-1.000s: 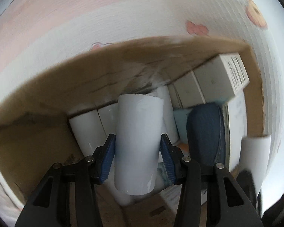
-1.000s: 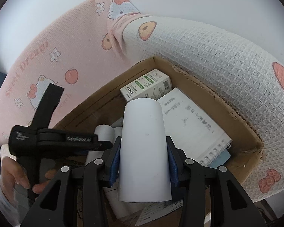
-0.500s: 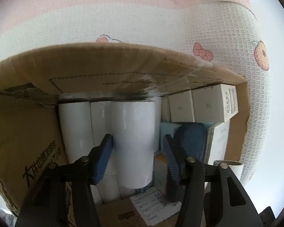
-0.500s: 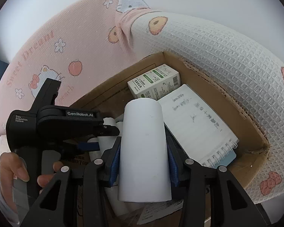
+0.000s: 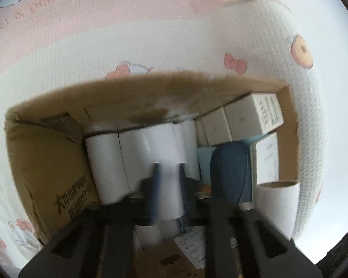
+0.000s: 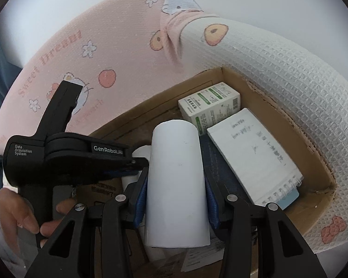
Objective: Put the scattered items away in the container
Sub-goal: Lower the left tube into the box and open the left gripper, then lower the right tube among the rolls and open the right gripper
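From the left wrist, the left tongs (image 5: 169, 185) are blurred but closed right down with nothing in their grip, above the cardboard box (image 5: 48, 157). White paper rolls (image 5: 104, 162) stand side by side against the box's far wall, long axes running toward it. To their right sit white cartons (image 5: 252, 115) and a dark blue pouch (image 5: 229, 169).

From the right wrist, the right tongs (image 6: 175, 197) are partly open and clamped on a white roll (image 6: 176, 185), its long axis pointing away along the fingers, over the box. Beyond it lie a green-and-white carton (image 6: 208, 104) and a spiral notebook (image 6: 255, 157). The left tongs' black body crosses at left, held by a hand (image 6: 18, 213).
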Available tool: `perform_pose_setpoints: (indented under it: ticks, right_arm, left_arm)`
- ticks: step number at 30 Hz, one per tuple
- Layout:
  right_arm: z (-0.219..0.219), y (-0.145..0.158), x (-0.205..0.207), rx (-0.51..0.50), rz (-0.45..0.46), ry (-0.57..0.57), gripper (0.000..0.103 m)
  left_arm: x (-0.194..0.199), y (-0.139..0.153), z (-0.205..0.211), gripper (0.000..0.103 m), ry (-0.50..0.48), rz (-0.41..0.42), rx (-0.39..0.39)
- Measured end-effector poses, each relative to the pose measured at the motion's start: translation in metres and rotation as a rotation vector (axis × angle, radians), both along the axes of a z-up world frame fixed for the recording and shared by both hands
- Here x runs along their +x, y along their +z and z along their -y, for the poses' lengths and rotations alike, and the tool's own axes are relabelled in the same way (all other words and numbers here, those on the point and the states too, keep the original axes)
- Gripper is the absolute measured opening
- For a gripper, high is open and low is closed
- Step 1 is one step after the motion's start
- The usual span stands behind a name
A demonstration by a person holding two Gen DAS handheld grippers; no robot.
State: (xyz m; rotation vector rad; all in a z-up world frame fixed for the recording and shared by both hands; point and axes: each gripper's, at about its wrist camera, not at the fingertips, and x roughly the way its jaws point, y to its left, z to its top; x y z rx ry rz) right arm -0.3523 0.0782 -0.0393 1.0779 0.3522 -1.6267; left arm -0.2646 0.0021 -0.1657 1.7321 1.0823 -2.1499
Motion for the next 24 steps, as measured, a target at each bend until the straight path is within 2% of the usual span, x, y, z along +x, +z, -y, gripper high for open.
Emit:
perform_pose_setpoints:
  ticks: [4, 10, 12, 17, 18, 21, 24]
  right_arm:
    - [0.003, -0.001, 0.004, 0.006, 0.002, 0.012, 0.041]
    - [0.007, -0.002, 0.013, 0.008, 0.02, 0.04, 0.041]
    - [0.009, -0.003, 0.016, 0.009, 0.032, 0.053, 0.041]
    - [0.017, -0.008, 0.028, 0.023, 0.062, 0.092, 0.041]
    - [0.019, -0.009, 0.03, 0.026, 0.067, 0.101, 0.041]
    - [0.024, -0.01, 0.041, 0.036, 0.08, 0.132, 0.041]
    - [0.03, -0.012, 0.054, 0.046, 0.086, 0.166, 0.041]
  left_arm:
    - [-0.001, 0.006, 0.004, 0.002, -0.008, -0.024, -0.009]
    - [0.007, 0.022, 0.002, 0.0, -0.101, -0.111, -0.01]
    - [0.007, 0.031, 0.001, 0.0, -0.139, -0.158, -0.056]
    - [0.019, 0.065, 0.0, 0.0, -0.225, -0.304, -0.295]
    - [0.021, 0.068, 0.002, 0.0, -0.245, -0.321, -0.317]
    - [0.007, 0.06, 0.007, 0.0, -0.307, -0.332, -0.297]
    - [0.011, 0.053, 0.009, 0.0, -0.386, -0.335, -0.285]
